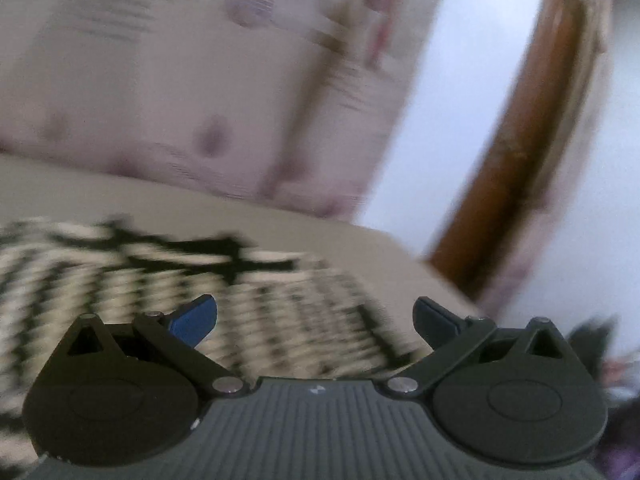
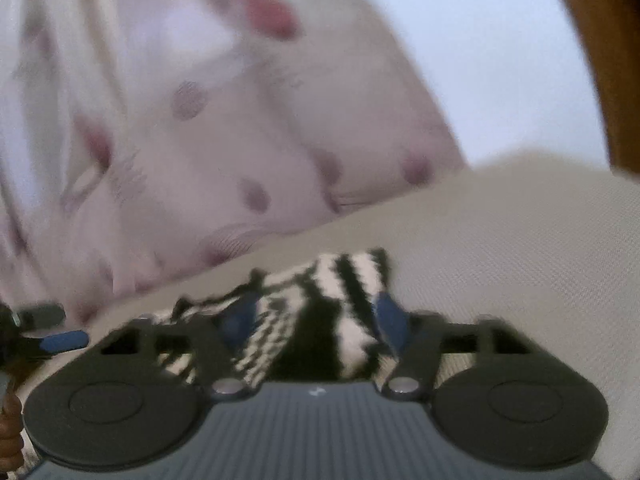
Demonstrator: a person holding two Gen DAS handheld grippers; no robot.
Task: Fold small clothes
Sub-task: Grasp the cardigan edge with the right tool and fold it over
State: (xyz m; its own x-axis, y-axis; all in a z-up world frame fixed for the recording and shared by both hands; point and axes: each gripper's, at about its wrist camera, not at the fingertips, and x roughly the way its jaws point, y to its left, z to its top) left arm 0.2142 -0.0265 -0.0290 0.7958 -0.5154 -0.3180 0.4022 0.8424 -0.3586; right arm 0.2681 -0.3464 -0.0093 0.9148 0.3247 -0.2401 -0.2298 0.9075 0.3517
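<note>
left gripper (image 1: 315, 320) fingers spread wide, right gripper (image 2: 316, 320) fingers parted, both empty

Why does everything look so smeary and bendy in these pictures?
In the left wrist view the striped cloth and spotted curtain are streaked by motion blur, while the left gripper stays sharp. In the right wrist view even the right gripper is smeared. The fisheye lens bends the wooden door frame into a curve. Light is soft, without glare.

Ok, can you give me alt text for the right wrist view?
Blurred view: the open right gripper hangs over a black-and-white striped garment on a beige fabric surface. A pale pink dotted curtain is behind.
</note>
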